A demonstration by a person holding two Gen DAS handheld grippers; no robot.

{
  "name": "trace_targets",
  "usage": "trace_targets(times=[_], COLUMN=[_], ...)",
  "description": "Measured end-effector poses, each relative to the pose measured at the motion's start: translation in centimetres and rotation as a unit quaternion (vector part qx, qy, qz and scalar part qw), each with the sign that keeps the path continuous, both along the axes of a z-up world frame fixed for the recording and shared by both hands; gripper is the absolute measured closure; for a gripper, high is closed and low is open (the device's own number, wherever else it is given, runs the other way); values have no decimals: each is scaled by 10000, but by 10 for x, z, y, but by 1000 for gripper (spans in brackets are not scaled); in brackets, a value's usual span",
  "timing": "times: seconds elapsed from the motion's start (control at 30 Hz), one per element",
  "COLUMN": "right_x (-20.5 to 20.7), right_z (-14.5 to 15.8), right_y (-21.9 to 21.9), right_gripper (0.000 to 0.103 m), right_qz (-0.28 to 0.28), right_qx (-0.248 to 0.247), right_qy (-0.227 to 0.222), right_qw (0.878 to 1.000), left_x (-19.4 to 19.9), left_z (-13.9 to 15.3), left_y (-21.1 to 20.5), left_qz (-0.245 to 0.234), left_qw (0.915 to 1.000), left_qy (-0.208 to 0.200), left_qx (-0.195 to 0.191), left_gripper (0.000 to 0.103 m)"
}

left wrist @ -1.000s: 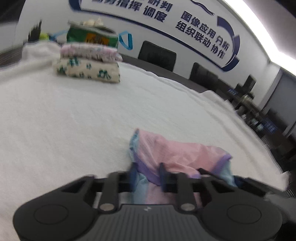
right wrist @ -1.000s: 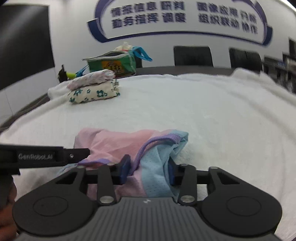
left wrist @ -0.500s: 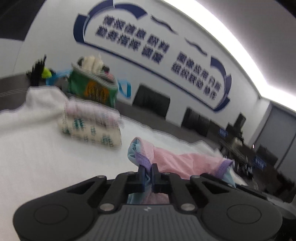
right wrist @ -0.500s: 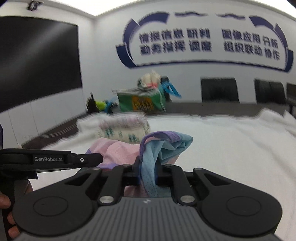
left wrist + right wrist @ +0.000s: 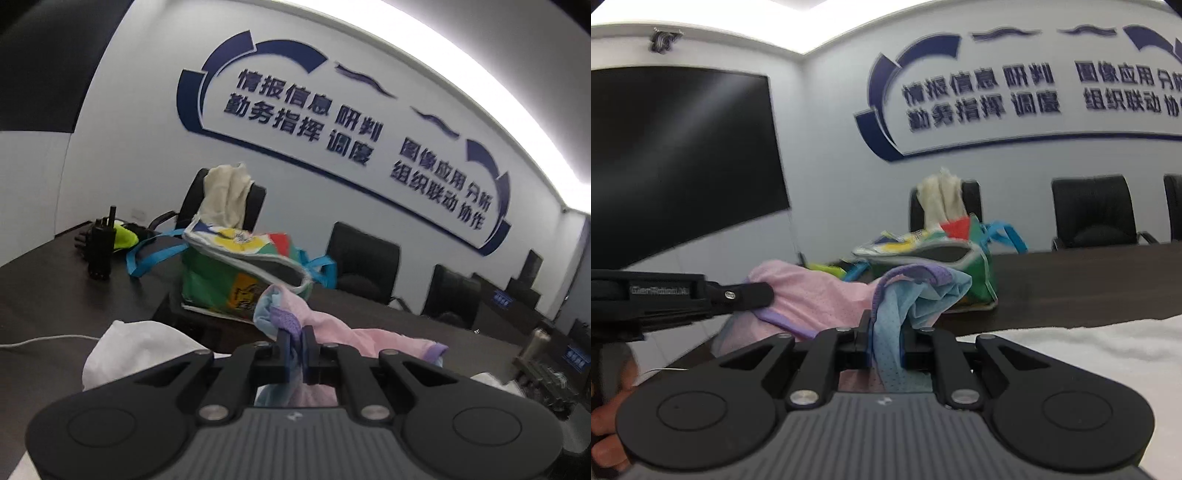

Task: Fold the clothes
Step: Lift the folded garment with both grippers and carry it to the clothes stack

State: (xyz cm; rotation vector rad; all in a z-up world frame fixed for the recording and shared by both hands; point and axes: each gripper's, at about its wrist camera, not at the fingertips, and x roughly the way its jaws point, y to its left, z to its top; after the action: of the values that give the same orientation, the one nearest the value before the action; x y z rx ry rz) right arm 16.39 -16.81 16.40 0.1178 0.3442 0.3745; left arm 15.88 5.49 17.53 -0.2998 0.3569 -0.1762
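— Holding the garment [image 5: 325,332] in both grippers, well up off the white cloth [image 5: 1089,343] that covers the near end of the table [image 5: 1071,280]. My left gripper [image 5: 296,345] has its jaws closed on a bunched corner where the purple trim meets light blue fabric.

— And the right one?

— My right gripper [image 5: 886,341] is clamped too, jaws pinched on a fold of the blue mesh part, with the purple band arching just above the fingers. From the right wrist view I see the pink part of the garment stretched across to the left gripper, which enters from the left edge, side on.

— So where does the piece hang?

— Between the two grippers, raised in the air, pink in the middle and blue at the pinched corners. Part of it drops below the fingers, out of sight behind the gripper bodies.

— What is behind it?

— A green bag [image 5: 236,280] with blue handles on the dark table, pale cloth sticking out of the top, and black chairs [image 5: 1093,214] along the wall with the blue lettering.
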Motion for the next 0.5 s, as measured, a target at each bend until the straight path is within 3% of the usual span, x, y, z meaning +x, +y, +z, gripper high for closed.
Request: trace_targets(times=[0.27,0.33,0.4,0.47,0.5], right_x=[71,77,78,72,69], right_z=[-66,-83,-92,-89,-85], right_y=[23,26,25,23,21], right_gripper=[92,89,74,38,35], right_qz=[-22,-38,-52,-180,-273], right_qx=[-328,-482,-542,-662,-757], right_qy=[707,776,821,677,577], right_qw=[9970,9958,9951,9953,9951], left_x=[57,61,57,50,44], left_z=[-87,-110,-116,-112,-104], left_y=[9,9,11,16,22], left_qz=[161,185,195,324,496], left_qw=[9964,9947,9949,9951,9954], left_qy=[812,981,937,873,766], left_qx=[177,229,313,328,279], left_gripper=[99,94,88,73,61])
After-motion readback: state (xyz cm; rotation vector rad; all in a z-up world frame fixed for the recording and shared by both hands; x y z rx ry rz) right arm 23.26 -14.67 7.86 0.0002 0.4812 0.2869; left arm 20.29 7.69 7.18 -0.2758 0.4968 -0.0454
